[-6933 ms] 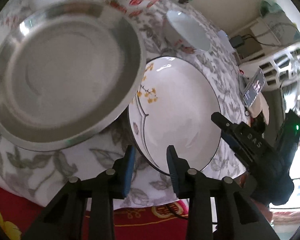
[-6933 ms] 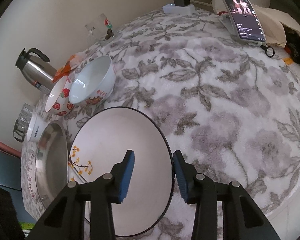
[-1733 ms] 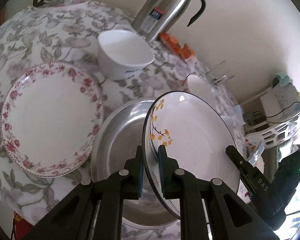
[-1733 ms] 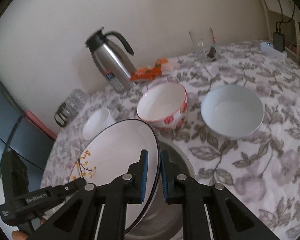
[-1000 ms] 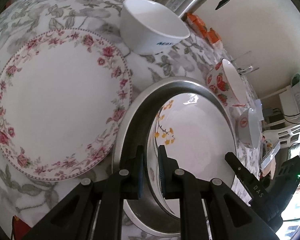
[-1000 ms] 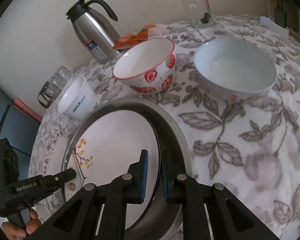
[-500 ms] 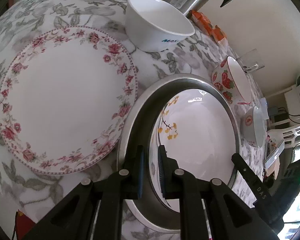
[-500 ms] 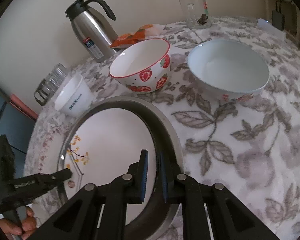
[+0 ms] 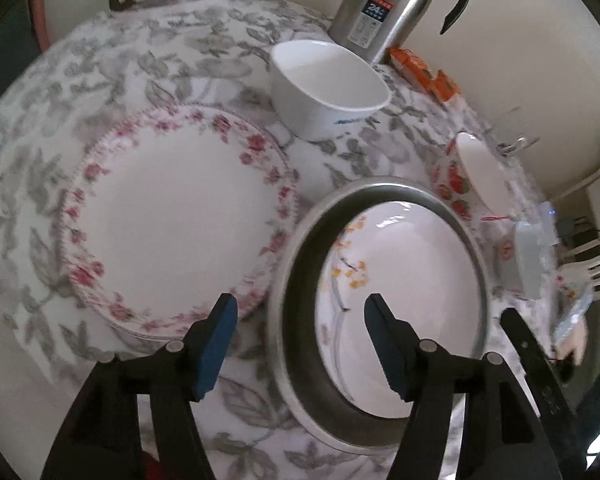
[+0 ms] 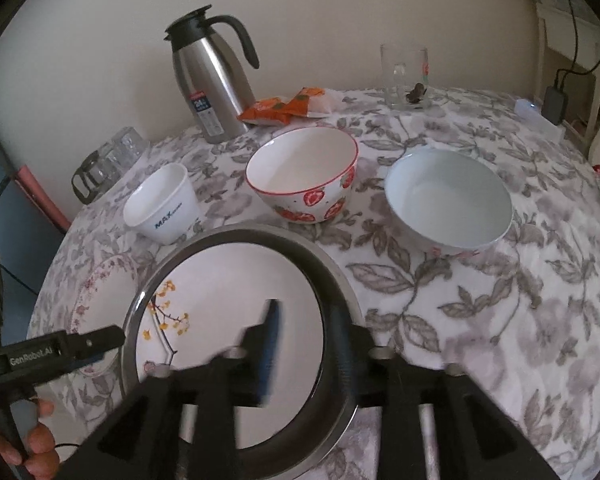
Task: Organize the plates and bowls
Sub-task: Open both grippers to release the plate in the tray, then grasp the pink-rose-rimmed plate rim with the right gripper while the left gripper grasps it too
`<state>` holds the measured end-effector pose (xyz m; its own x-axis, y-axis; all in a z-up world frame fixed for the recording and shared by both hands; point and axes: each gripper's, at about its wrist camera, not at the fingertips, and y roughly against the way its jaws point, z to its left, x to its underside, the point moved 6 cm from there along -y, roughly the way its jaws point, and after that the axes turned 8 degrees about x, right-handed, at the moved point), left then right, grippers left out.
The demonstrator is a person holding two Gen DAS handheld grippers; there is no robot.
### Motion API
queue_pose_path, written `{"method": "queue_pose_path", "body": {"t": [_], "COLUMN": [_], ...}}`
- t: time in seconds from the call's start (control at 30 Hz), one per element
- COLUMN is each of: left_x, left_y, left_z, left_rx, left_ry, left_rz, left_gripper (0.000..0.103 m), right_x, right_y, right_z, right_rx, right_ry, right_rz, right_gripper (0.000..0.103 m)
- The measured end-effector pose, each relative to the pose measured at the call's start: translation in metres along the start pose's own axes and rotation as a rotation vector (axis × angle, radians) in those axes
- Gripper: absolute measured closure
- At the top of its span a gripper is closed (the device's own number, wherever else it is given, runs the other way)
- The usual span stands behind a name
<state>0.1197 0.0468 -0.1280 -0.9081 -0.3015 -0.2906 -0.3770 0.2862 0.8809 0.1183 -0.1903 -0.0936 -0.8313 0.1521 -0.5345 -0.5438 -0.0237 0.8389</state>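
The white plate with a yellow-flower sprig [image 9: 412, 280] [image 10: 236, 296] lies flat inside the steel pan [image 9: 380, 192] [image 10: 340, 280]. My left gripper [image 9: 300, 332] hovers above the pan's left rim. Its jaws are opening, and its blue pads touch nothing. My right gripper [image 10: 308, 344] is blurred over the pan's right rim, jaws also opening, clear of the plate. A rose-rimmed plate [image 9: 180, 220] [image 10: 104, 292] lies left of the pan. Behind stand a white bowl [image 9: 328, 84] [image 10: 162, 204], a strawberry bowl [image 10: 304, 172] [image 9: 472, 184] and a pale blue bowl [image 10: 448, 200].
A steel thermos [image 10: 212, 76] [image 9: 384, 0], an orange snack packet [image 10: 284, 110], a glass [image 10: 404, 76] and a glass mug [image 10: 108, 160] stand at the back by the wall. The table edge runs close below both grippers. A hand [image 10: 36, 440] holds the left gripper.
Both grippers were shut on the yellow-flower plate's rim; now both have opened and risen a little. The plate has stayed lying in the steel pan.
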Motion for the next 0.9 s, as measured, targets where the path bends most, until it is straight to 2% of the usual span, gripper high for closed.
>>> {"method": "queue_pose_path", "body": {"t": [0.03,0.1,0.17,0.3,0.5,0.63,0.77,0.9], "left_x": [0.0,0.0,-0.001,-0.003,-0.009,-0.014,-0.022,-0.031], "left_y": [0.0,-0.002,-0.005,-0.003,0.004,0.012,0.022,0.042], "left_z": [0.001,0.006,0.012,0.02,0.03,0.035,0.04,0.049], "left_rx": [-0.015,-0.032,-0.054,-0.11,-0.124,-0.131,-0.124,-0.138], "left_ry": [0.0,0.012,0.025,0.03,0.059,0.065,0.088,0.106], "left_rz": [-0.002,0.004,0.009,-0.011,-0.058,-0.105,-0.184,-0.298], "left_gripper": [0.036,0.035,0.029,0.02,0.01,0.007,0.005,0.003], "right_x": [0.001,0.002,0.004,0.008,0.007,0.004,-0.001,-0.006], "right_y": [-0.002,-0.006,-0.008,-0.014,-0.012,-0.009,0.0,0.008], "right_z": [0.001,0.001,-0.002,-0.007,-0.01,-0.008,-0.003,0.002], "right_rx": [0.008,0.039,0.061,0.08,0.102,0.119,0.15,0.156], "right_ry": [0.006,0.015,0.01,0.002,0.001,0.018,0.038,0.038], "right_rz": [0.005,0.018,0.025,0.046,0.029,0.008,-0.035,-0.077], "right_gripper": [0.045,0.044,0.029,0.025,0.015,0.0,0.0,0.0]}}
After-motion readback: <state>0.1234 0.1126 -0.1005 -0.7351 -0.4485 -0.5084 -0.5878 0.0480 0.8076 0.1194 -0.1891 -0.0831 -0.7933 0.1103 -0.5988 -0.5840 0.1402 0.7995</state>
